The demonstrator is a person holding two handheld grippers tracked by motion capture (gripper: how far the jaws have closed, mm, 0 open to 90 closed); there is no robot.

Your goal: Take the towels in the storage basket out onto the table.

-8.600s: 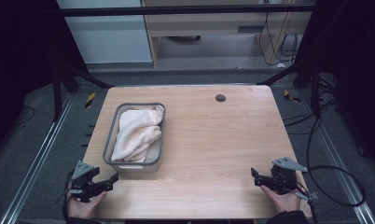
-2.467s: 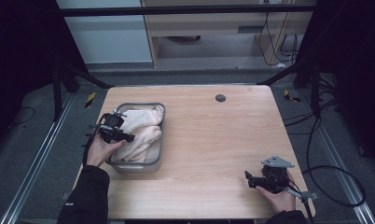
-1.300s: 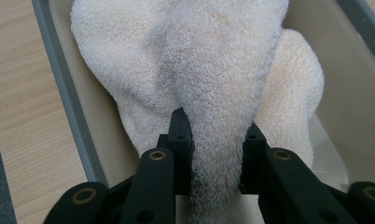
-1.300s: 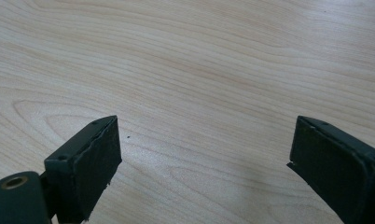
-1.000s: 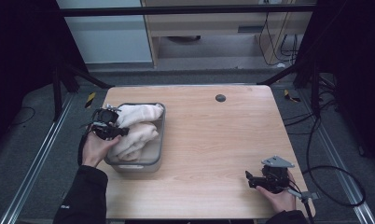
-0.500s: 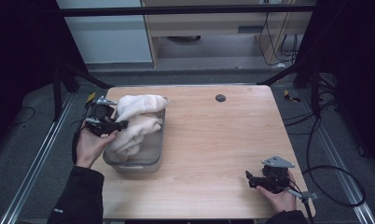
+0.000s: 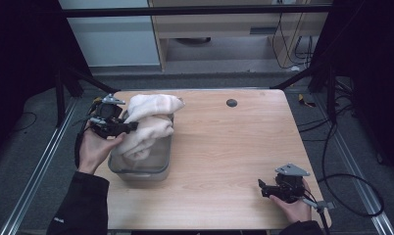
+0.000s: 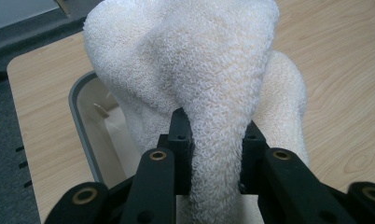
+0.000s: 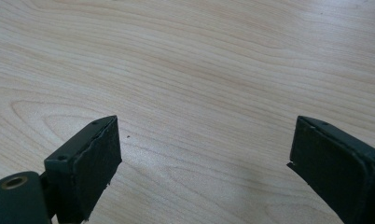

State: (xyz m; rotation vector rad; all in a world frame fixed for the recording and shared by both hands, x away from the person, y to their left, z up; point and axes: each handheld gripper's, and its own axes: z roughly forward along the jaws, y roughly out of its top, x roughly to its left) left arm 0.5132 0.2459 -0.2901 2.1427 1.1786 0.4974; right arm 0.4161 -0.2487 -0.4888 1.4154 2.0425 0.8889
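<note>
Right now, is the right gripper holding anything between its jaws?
No, the right gripper has its jaws wide apart, with bare wooden table between them.

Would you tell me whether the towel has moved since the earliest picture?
Yes: the towel, clamped by the left gripper, has risen partly out of the grey bin, toward its far end.

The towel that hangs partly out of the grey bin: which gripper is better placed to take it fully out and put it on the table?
Probably the left. The left gripper is shut on the towel, above the bin. The right gripper is open over bare table at the near right corner, far away.
</note>
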